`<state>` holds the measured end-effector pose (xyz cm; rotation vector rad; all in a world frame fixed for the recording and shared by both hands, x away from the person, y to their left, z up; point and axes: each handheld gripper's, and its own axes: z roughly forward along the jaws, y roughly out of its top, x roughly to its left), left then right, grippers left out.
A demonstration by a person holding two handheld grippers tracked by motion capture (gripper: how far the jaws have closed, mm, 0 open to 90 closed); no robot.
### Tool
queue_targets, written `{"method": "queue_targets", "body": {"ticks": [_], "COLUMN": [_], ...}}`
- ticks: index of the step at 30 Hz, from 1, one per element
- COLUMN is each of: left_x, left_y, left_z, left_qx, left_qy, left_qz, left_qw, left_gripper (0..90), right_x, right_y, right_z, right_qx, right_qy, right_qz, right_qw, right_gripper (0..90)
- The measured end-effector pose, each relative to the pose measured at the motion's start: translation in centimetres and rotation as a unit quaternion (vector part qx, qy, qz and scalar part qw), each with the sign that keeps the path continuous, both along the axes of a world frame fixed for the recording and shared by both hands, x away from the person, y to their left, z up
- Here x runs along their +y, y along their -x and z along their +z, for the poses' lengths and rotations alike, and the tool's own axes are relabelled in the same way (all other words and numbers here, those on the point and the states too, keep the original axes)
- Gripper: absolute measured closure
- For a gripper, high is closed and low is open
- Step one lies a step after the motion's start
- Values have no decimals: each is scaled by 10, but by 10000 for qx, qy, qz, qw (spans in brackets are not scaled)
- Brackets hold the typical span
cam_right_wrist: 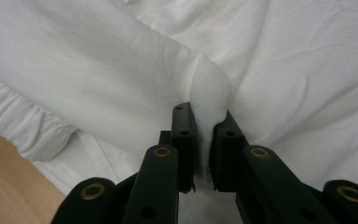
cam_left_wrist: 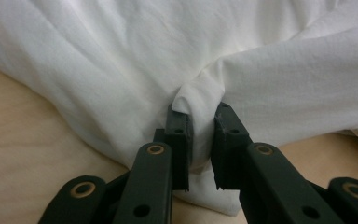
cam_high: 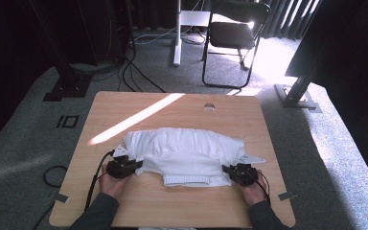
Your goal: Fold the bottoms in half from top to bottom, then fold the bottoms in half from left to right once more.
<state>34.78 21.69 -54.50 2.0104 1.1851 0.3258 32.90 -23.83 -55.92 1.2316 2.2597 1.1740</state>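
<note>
Both grippers clamp folds of the white shirt [cam_high: 184, 148], lying mid-table [cam_high: 124, 108]: left gripper [cam_left_wrist: 200, 135] at its left edge, right gripper [cam_right_wrist: 204, 140] opposite. Thin pinches, these; an uneven pull could slip one free and spoil the fold.

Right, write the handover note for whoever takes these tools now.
Left tool: shut on a pinch of the white garment at its left near edge.
Right tool: shut on a fold at its right near edge.
The garment lies bunched mid-table, ribbed hem toward the person.
Done: both grips taken.
Left: probably lift and spread or fold it; neither has begun.
</note>
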Motion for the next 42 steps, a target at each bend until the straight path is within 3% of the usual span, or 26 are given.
{"method": "queue_targets", "body": {"ticks": [3,5,8,10,12,16,18,25,32,35,37,40,42], "left_x": [4,8,14,14,8,-14,-29,-66,-74,-74,-75,-80,-80], "left_y": [2,10,20,21,16,-3,-15,-37,-39,-40,-40,-38,-34], "left_z": [7,19,45,62,77,91,89,61,34,25,20,8,2], "left_qx": [-29,-220,-615,-822,-1012,-1122,-1048,-684,-434,-342,-337,-372,-468], "left_qy": [112,180,394,548,570,545,482,217,26,38,-36,-339,-345], "left_qz": [132,186,241,207,145,-18,-96,-312,-301,-279,-245,-254,-235], "left_qw": [9998,9994,9970,9949,9931,9922,9933,9969,9986,9990,9991,9984,9980], "left_gripper": [697,617,552,538,523,520,519,520,521,521,525,537,542], "right_x": [3,3,-2,-4,-2,13,24,54,58,59,60,66,69], "right_y": [-2,2,10,13,11,-4,-14,-39,-42,-43,-44,-46,-46], "right_z": [4,11,31,47,61,80,82,62,42,32,27,16,9], "right_qx": [38,-15,-299,-555,-770,-986,-1009,-642,-361,-249,-223,-156,-89], "right_qy": [113,210,-7,-189,-276,-428,-488,-548,-404,-420,-393,-217,-56], "right_qz": [-53,-113,-228,-319,-406,-458,-434,-350,-381,-417,-437,-444,-436], "right_qw": [9999,9997,9993,9978,9958,9931,9928,9958,9978,9979,9980,9987,9990], "right_gripper": [716,576,408,348,310,299,304,312,311,310,308,308,307]}}
